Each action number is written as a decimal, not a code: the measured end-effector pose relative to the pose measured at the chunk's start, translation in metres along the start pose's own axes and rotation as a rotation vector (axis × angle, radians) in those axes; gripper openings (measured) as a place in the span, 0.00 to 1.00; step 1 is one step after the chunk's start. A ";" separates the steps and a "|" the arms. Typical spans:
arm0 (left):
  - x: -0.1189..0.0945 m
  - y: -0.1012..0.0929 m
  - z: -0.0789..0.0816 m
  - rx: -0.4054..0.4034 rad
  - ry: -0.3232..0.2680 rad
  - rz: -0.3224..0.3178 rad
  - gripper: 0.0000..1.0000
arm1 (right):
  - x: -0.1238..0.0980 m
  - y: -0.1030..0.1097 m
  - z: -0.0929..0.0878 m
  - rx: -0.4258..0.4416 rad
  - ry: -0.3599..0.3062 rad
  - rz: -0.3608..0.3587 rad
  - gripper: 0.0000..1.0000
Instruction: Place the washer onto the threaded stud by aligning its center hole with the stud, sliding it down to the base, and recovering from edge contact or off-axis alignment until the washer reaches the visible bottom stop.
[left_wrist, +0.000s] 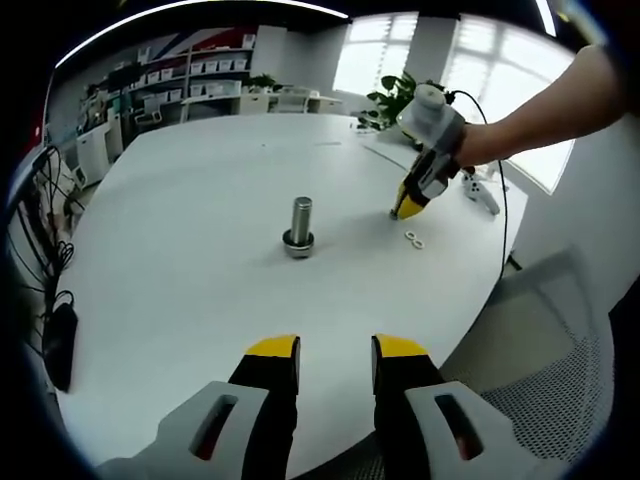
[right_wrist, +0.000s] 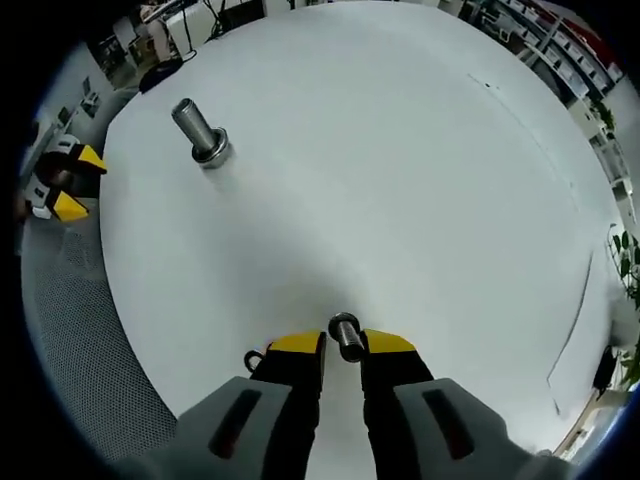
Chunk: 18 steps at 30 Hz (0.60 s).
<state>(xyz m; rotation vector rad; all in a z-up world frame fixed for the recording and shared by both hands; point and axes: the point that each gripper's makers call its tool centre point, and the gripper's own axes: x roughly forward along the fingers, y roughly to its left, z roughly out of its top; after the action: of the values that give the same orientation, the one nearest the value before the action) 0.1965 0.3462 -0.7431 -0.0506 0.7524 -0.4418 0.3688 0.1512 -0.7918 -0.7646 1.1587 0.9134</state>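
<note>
An office of shelves and bright windows is ringing the white table (left_wrist: 180, 200). The threaded stud (left_wrist: 300, 224) is standing upright mid-table with a ring already seated at its base. In the right gripper view, the right gripper (right_wrist: 343, 345) is pinching a small metal piece (right_wrist: 345, 335) between its jaws — whether it is the washer I cannot tell. Two spare washers (left_wrist: 413, 239) are lying at four o'clock from the stud, just beside that gripper. The left gripper (left_wrist: 336, 349) is hovering spread and empty at the stud's six o'clock — probably waiting clear.
</note>
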 end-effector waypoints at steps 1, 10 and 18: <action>0.000 0.000 0.000 0.001 0.000 0.002 0.27 | 0.000 0.000 0.000 0.000 -0.002 0.001 0.17; 0.000 0.002 0.000 0.003 -0.001 0.013 0.27 | -0.004 -0.002 0.003 0.019 -0.038 -0.013 0.22; -0.002 0.005 0.002 0.017 -0.009 0.038 0.27 | -0.009 0.002 -0.003 0.026 -0.061 -0.009 0.23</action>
<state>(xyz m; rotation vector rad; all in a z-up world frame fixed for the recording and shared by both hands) 0.1982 0.3512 -0.7411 -0.0219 0.7398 -0.4113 0.3643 0.1481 -0.7835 -0.7154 1.1105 0.9067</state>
